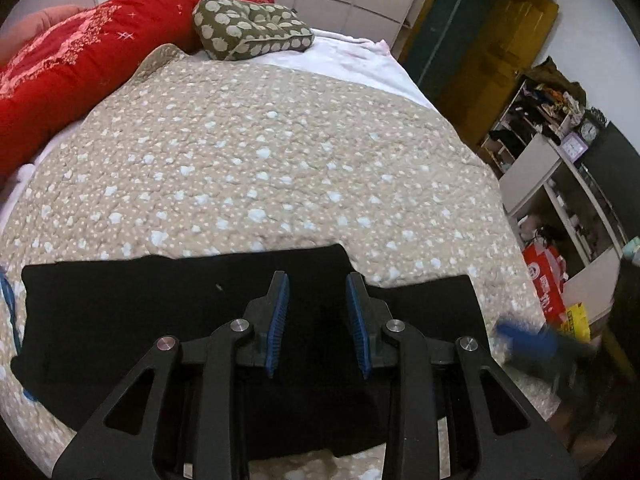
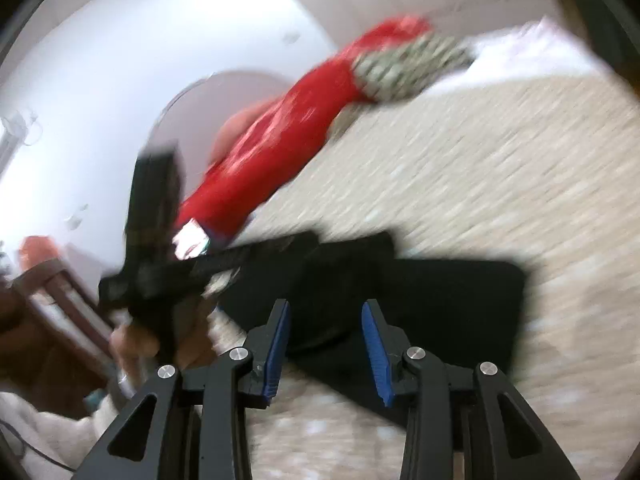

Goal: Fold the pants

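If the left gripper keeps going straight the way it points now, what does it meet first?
Most likely the black pants: the open left gripper points down at them and they fill the gap between its fingers. Just past their far edge lies the quilt. Depth is hard to judge here.

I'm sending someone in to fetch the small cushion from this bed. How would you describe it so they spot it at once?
Start at the bed's beige star-print quilt and look to its far end, by the white wall panels. There, against the long red bolster, lies the cushion. It is olive green with pale round blobs and corded edges, the only green thing on the bed.
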Motion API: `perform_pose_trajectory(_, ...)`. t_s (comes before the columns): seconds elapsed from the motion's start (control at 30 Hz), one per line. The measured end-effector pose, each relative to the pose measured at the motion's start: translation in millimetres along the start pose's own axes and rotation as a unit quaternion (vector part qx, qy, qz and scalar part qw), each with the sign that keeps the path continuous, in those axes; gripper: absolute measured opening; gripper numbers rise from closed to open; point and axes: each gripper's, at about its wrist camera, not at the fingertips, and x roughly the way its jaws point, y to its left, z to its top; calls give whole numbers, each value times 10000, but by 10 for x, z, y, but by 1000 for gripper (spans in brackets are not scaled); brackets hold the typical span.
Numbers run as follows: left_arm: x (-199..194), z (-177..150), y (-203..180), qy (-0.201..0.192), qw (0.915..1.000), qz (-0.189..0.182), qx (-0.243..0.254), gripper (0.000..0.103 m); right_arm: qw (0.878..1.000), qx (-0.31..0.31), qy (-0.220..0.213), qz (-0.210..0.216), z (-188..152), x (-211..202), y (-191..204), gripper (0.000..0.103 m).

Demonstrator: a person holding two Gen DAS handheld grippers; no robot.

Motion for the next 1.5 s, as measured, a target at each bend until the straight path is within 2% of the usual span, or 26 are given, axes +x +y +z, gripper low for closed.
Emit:
perform_pose_trajectory(0.03,18,-18,-46,17,10000,56,27,27,9989,-67,-106,-452,43,-86,-86,36)
perform_pose_trajectory(0.1,71,-78,-126,59,9998,113,127,27,9962,80,-170,-851,46,-110,-227,33)
perform_pose_trajectory(0.2,166,-175,-206,210,9994,166,238,27,9944,143,113,-1041,61,151,-366,27)
perform_pose_trajectory(0.3,342,-265,-227,401,9971,547,357,28,9857,-47,456,-1622,28,512,-431,24)
perform_pose_trajectory(0.33,380,-294,-222,390,9967,591,387,32,9839,-62,538,-1700,25,629,-464,24)
perform_pose_trajectory(0.43,387,-318,-179,295,9971,614,351,40,9817,-190,547,-1814,-39,564,-469,24)
perform_pose_trajectory(0.57,390,-320,-151,291,9977,542,289,40,9822,-308,516,-1781,4,436,-334,24)
perform_pose_trajectory(0.7,373,-332,-161,255,9977,556,294,41,9831,-575,561,-1645,-206,175,-53,24)
perform_pose_trajectory(0.83,363,-351,-164,226,9980,538,244,42,9788,-607,861,-1757,-481,285,-77,25)
perform_pose_trajectory(1.17,195,-390,-153,205,9978,604,197,42,9830,-544,605,-1643,-373,116,85,24)
perform_pose_trajectory(1.3,104,-418,-119,135,9973,696,195,42,9823,-634,682,-1623,-391,188,150,24)
perform_pose_trajectory(1.43,10,-447,-6,92,9972,736,40,42,9790,-612,945,-1699,-521,303,105,25)
perform_pose_trajectory(1.5,-20,-464,56,99,9972,738,-53,42,9800,-563,907,-1679,-530,297,95,25)
